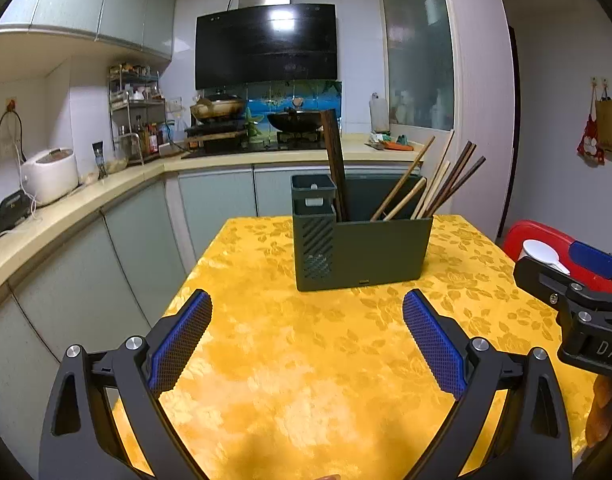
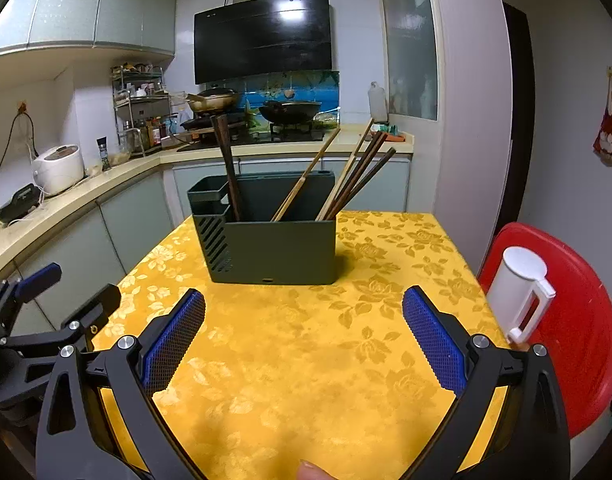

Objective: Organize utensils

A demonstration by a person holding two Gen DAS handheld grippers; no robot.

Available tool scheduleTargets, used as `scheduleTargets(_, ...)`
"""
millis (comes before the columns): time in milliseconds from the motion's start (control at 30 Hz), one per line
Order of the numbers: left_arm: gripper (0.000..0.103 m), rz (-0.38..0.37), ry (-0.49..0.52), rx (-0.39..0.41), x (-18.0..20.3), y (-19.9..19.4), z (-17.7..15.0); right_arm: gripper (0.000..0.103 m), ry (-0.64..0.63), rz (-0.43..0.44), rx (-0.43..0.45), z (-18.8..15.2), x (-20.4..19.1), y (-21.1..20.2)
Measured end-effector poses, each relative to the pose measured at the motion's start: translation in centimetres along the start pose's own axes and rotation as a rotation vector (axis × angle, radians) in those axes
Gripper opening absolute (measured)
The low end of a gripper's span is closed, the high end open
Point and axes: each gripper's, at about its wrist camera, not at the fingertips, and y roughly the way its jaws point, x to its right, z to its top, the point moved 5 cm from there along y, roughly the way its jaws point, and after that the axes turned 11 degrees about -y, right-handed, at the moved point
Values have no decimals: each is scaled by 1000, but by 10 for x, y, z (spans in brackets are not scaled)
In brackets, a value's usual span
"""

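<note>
- The only legible writing is "DA" in white letters on the black body of the right claw (image 1: 566, 268), seen at 3 o'clock in the left wrist view; the rest of the word is cut off by the frame edge.
- The left claw (image 1: 306, 340) is released, its blue ribbed pads spread wide with nothing between them.
- The right claw is likewise released and empty, hovering over the cloth.
- A dark green utensil holder (image 1: 362, 244) stands upright on the counter (image 1: 306, 380) at 12 o'clock of both claws, apart from them.
- Its wide compartment holds leaning chopsticks (image 1: 438, 184), pale and dark brown, fanned toward 1 o'clock.
- A dark wooden handle (image 1: 334, 160) stands almost upright beside the holder's small slotted compartment at the left end.
- The counter wears a yellow cloth with a woven flower pattern.
- A red plastic stool (image 2: 566, 320) sits at 3 o'clock off the counter's edge, with a white lidded jug (image 2: 520, 292) in front of it.
- Behind, a kitchen worktop carries a white rice cooker (image 1: 51, 174), a spice rack (image 1: 135, 112) and two woks on a hob beneath a black range hood (image 1: 265, 44).
</note>
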Motion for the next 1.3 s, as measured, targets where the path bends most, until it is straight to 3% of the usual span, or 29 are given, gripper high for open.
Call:
scheduleTargets(200, 93, 40, -1, 0, -4, -4, -5, 96, 3, 17, -2, -9, -6, -1)
scheduleTargets(533, 93, 13, -21, 5, -6, -10, -9, 96, -5, 27, -2, -12, -11, -2)
scheduleTargets(1300, 93, 59, -40, 6, -22, -10, -10, 96, 4, 23, -5, -13, -7, 0)
